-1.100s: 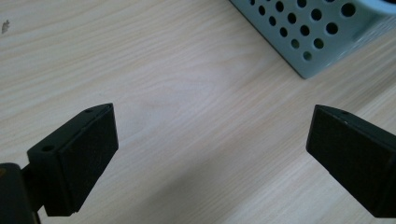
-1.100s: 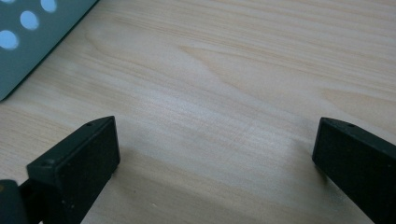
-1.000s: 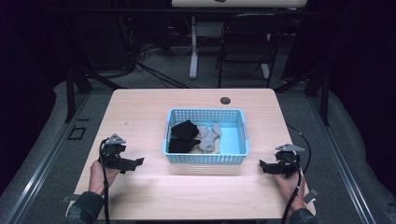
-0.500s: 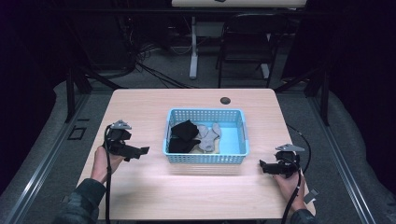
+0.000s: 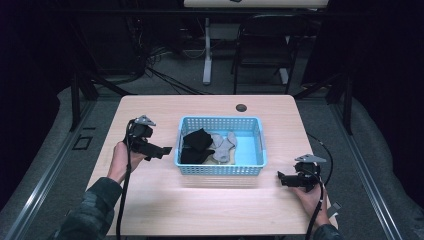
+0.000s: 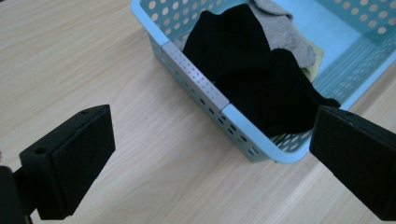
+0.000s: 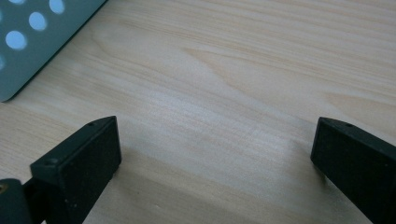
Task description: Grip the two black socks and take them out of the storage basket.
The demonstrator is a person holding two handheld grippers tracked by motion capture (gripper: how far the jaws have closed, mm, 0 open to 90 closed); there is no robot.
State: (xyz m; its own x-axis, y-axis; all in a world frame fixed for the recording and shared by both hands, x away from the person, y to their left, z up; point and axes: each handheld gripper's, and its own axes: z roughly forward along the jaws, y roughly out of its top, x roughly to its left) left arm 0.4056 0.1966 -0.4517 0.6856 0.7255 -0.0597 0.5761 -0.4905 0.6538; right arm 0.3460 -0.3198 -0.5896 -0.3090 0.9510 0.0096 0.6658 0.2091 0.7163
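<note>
Two knit socks (image 6: 261, 79) in perforated basket (image 6: 196, 84)

The person is wearing dark, mottled grey-green sleeves on both forearms. Each hand is gripping a black handheld gripper: the left gripper (image 5: 162, 150) and the right gripper (image 5: 281, 179). Each is carrying a grey three-cornered plate on top and trailing a thin black cable toward the person. The jaws are showing as blocky matt-black pads, each bearing a small round screw hole near its upper edge.
</note>
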